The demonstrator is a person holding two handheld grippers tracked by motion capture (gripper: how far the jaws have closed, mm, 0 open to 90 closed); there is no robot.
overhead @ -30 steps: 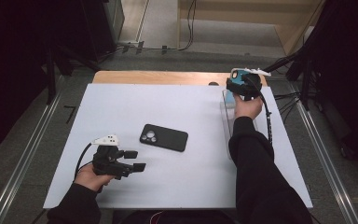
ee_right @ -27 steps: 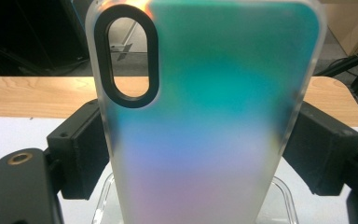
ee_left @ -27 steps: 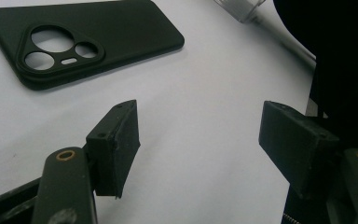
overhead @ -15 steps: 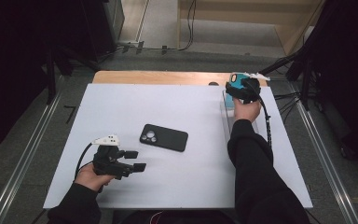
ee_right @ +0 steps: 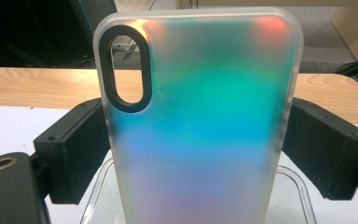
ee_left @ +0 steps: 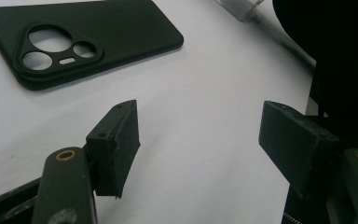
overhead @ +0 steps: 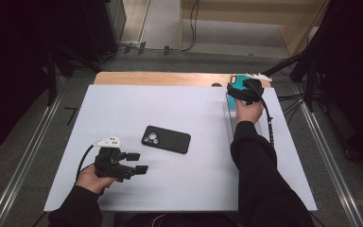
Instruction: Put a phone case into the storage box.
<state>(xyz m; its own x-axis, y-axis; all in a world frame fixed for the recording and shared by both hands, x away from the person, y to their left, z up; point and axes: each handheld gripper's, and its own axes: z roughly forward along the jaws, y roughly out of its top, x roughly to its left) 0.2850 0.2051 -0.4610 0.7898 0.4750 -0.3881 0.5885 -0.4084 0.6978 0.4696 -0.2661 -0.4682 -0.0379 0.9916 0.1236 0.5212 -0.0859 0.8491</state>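
A frosted iridescent phone case stands upright between the jaws of my right gripper, its lower end in a clear plastic holder. The jaws have just been opening; the pads sit right at the case's edges without visibly squeezing it. From above, the right gripper and the teal case are at the table's far right. My left gripper rests open and empty at the near left. A black phone lies face down mid-table, also seen beyond the left gripper's jaws as the phone.
The white table top ends in a wooden strip at the far edge. The clear holder lies along the right side beside the right forearm. Cables trail off the table's right.
The right gripper with the case has shifted very slightly toward me. The left gripper and the black phone have stayed put.
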